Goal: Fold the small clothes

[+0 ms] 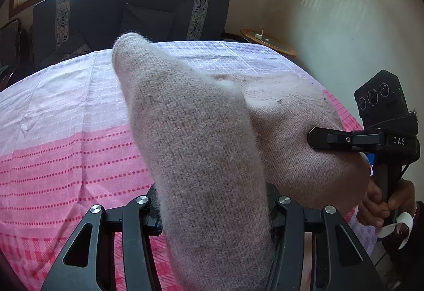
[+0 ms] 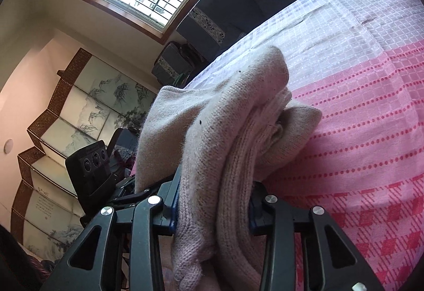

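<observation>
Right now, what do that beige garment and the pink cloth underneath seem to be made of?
Beige garment: looks like knitted wool or a wool blend, matte; visible knit rows, a fuzzy halo of loose fibres, ribbing in the right wrist view.

Pink cloth: seems a thin woven cotton-like fabric, matte; a fine woven grid with red dotted lines, lying in soft creases. Exact fibre can't be told.

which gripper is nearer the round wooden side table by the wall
Right. In the left wrist view the right gripper grips the beige knit garment on the side where the side table stands; the left gripper holds the garment further from it.
</observation>
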`<state>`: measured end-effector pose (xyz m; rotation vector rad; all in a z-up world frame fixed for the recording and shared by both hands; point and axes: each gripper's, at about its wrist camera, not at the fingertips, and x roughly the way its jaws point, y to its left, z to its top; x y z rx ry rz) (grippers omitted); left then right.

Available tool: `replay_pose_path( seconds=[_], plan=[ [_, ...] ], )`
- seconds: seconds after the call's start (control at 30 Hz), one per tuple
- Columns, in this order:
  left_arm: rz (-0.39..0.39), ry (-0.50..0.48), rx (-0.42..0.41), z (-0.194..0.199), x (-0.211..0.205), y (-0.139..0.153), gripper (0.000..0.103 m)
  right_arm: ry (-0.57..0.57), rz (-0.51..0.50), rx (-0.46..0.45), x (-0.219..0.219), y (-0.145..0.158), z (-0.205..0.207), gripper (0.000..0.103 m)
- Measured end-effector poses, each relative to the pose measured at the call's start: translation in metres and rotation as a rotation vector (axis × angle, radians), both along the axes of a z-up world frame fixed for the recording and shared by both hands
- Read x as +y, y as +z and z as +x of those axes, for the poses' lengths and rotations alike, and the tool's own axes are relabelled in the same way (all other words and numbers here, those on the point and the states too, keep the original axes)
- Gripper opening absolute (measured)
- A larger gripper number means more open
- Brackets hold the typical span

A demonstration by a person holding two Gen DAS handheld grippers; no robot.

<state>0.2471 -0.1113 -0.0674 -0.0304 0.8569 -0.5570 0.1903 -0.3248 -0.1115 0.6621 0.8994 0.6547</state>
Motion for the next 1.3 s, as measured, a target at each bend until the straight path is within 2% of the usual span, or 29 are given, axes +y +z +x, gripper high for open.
replay_pose_path(
  seconds=[0.53,1.3],
  plan=[
    [-0.005,0.086,-0.016,-0.062,0.074,0.023,0.052,0.079,0.042,-0.028,0.068,0.016,-0.038,0.036],
    [0.020,0.093,-0.056,-0.138,0.114,0.036,0.052,0.131,0.046,-0.074,0.109,0.030,-0.086,0.035]
  ],
)
